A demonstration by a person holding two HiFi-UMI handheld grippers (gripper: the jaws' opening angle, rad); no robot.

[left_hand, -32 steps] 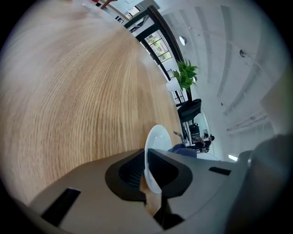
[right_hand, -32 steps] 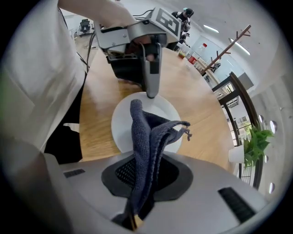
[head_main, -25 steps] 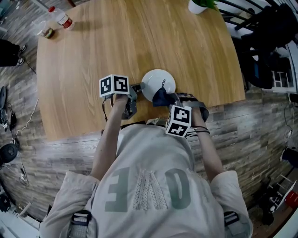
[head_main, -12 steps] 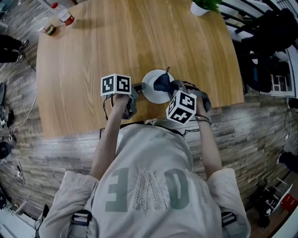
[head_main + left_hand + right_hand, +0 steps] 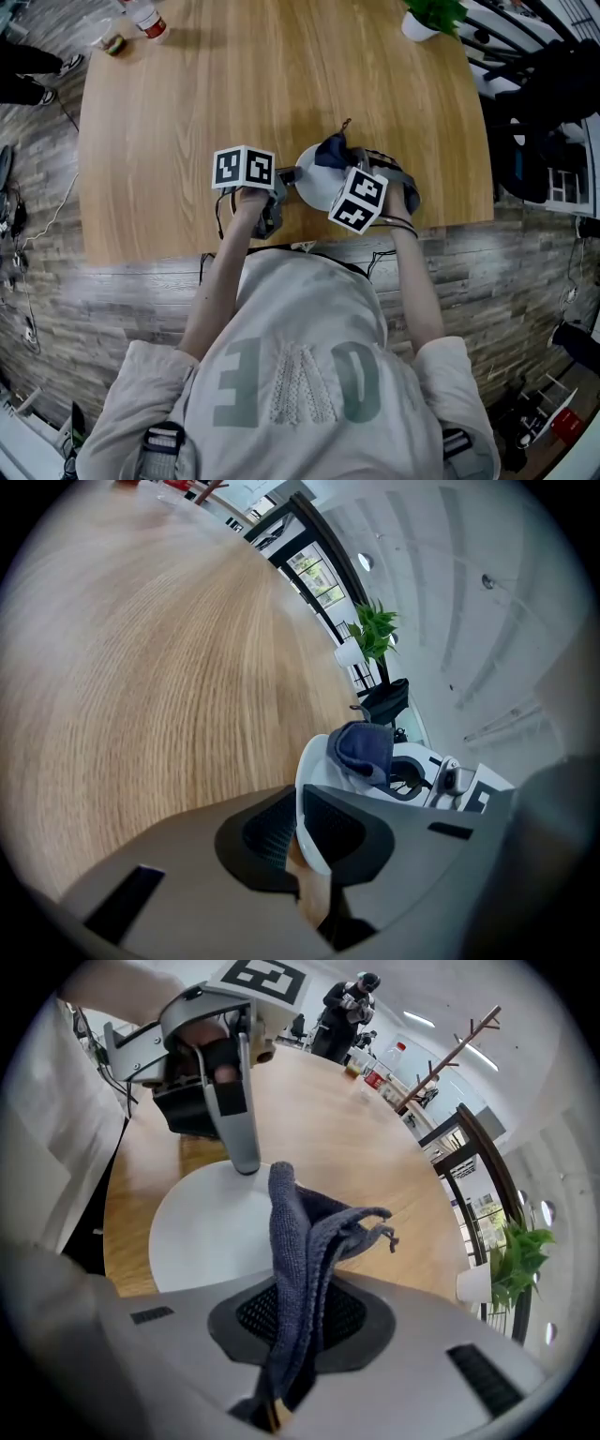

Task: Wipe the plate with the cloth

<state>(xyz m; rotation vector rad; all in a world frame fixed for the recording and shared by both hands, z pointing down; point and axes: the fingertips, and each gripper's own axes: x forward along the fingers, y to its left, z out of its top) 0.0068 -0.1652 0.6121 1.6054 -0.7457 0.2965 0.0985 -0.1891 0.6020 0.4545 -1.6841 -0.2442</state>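
Observation:
A white plate (image 5: 317,190) lies on the wooden table (image 5: 187,103) near its front edge. My left gripper (image 5: 285,175) is shut on the plate's left rim (image 5: 306,810), with one pad above and one below. My right gripper (image 5: 343,161) is shut on a dark blue cloth (image 5: 332,153). The cloth rests on the far right part of the plate. In the right gripper view the cloth (image 5: 298,1241) stands up folded between the jaws above the plate (image 5: 202,1232), and the left gripper (image 5: 240,1115) shows beyond it.
A bottle (image 5: 146,16) and a small jar (image 5: 113,43) stand at the table's far left corner. A potted plant (image 5: 428,17) is at the far right corner. A person (image 5: 347,1005) stands past the table's far end. Chairs and dark gear (image 5: 548,94) crowd the right.
My right gripper has carried the cloth across the plate, from its near right side to its far side. The left gripper has kept its hold on the rim.

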